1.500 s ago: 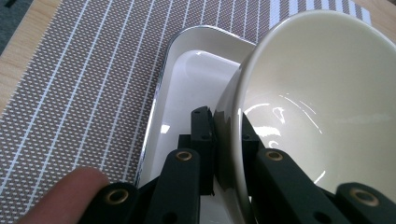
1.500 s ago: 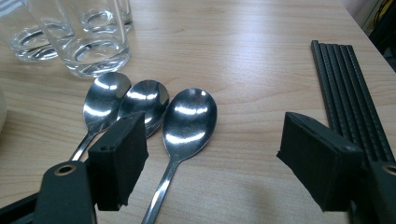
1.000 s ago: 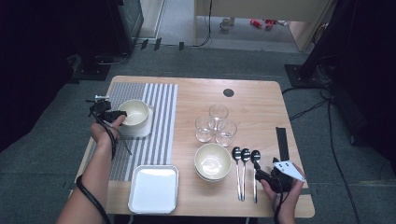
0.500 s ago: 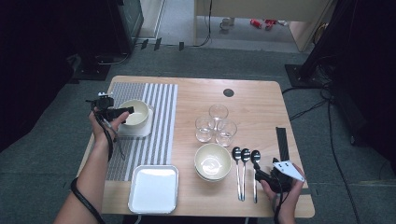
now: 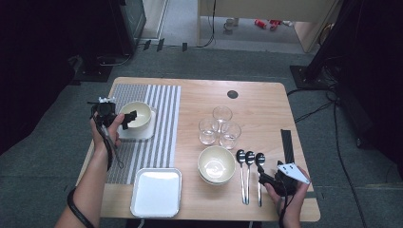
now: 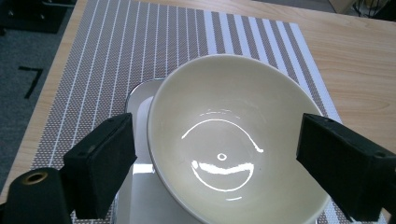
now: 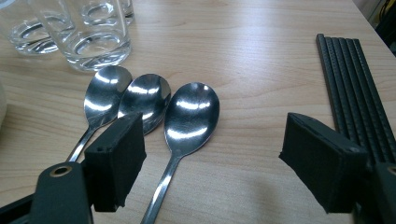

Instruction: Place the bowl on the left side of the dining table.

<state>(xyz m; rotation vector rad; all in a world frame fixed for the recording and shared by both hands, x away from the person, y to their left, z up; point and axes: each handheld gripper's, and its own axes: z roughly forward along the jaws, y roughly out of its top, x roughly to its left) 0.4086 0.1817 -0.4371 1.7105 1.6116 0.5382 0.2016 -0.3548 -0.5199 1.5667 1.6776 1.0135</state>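
While wide-open left gripper [image 6: 219,154] frames cream bowl [image 6: 233,140] already sitting on square plate [image 6: 140,102] on the striped mat [image 6: 116,46], still need right gripper [image 7: 224,158], also spread, grabbing spoon [image 7: 191,114] right between its jaws.

we count three spoons [image 5: 248,164], three glasses [image 5: 220,126] and a set of black chopsticks [image 5: 287,147], which looks like four sticks. we also count two square trays [image 5: 157,191], one striped placemat [image 5: 159,102], and one bowl [image 5: 138,113] on the mat plus a stack of bowls [image 5: 216,165] near the spoons.
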